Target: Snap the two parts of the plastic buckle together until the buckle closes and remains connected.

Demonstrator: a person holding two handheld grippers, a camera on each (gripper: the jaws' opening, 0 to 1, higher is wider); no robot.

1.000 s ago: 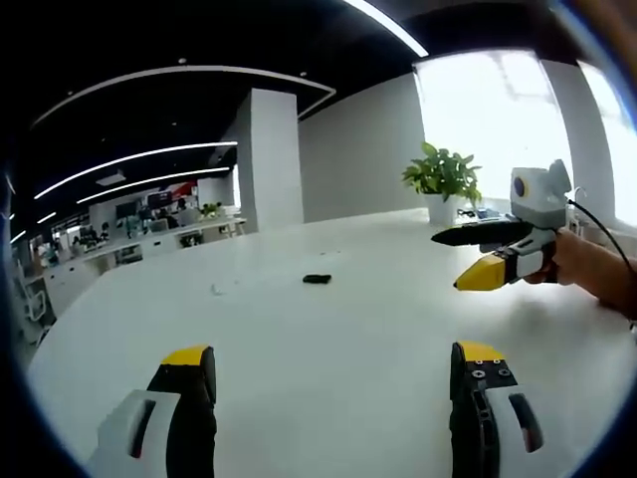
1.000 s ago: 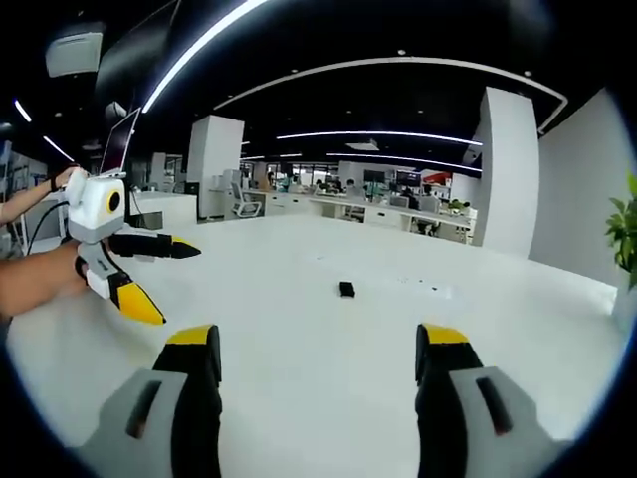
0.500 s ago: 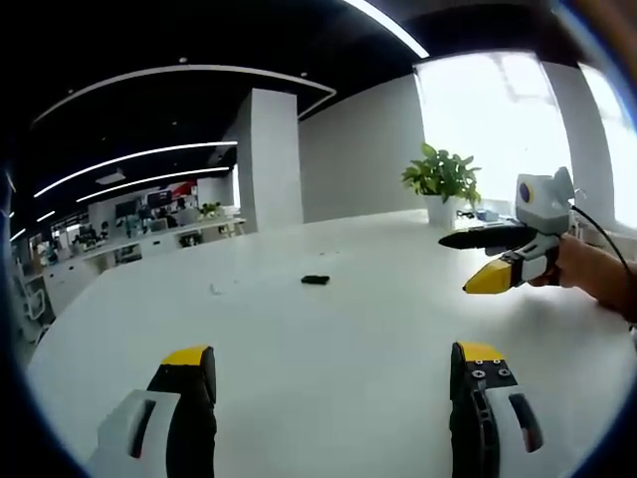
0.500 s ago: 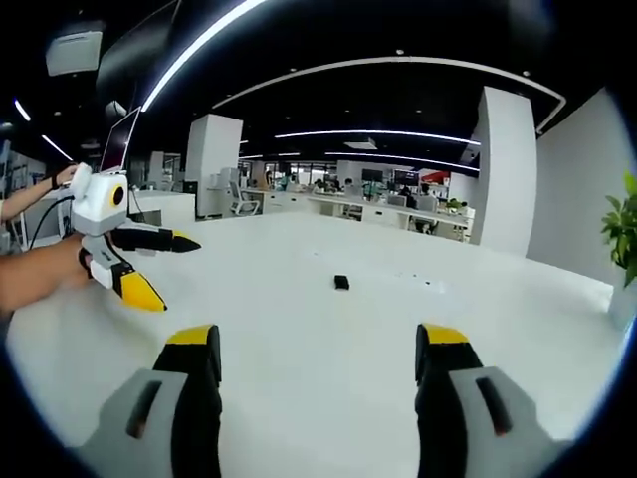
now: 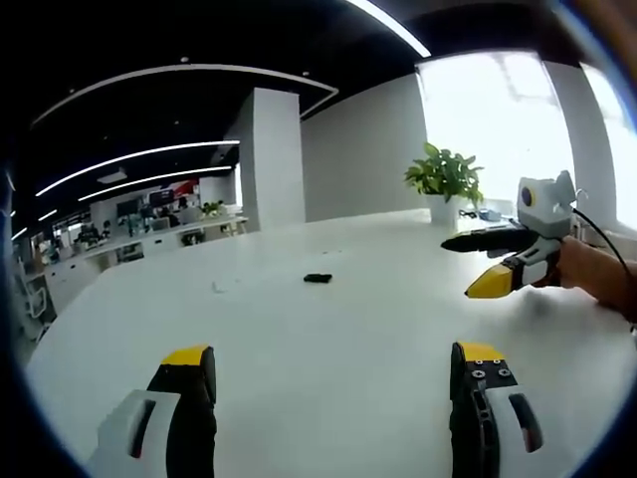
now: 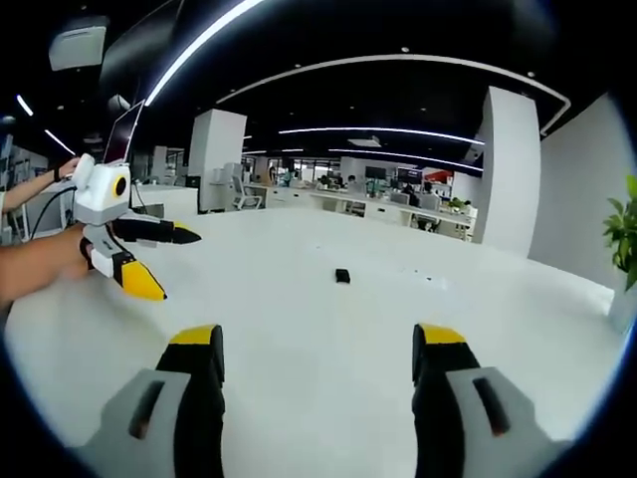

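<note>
A small black buckle (image 5: 318, 278) lies far out on the white table (image 5: 328, 339); the right gripper view has the same buckle (image 6: 342, 276) near its middle. My left gripper (image 5: 333, 363) stands open low over the table, nothing between its yellow-tipped jaws. My right gripper (image 6: 317, 344) is open too and empty. In the left gripper view the right gripper (image 5: 480, 263) comes in from the right, held by a hand, well clear of the buckle. The left gripper (image 6: 164, 263) enters the right gripper view from the left, also far from the buckle.
A potted plant (image 5: 445, 182) stands at the table's far edge by a bright window. A white pillar (image 5: 269, 159) rises behind the table. Small specks (image 5: 215, 290) lie left of the buckle. Office desks and chairs (image 6: 328, 199) fill the background.
In the left gripper view the right gripper has drifted slightly right and away. In the right gripper view the left gripper has shifted a little up. The buckle has not moved.
</note>
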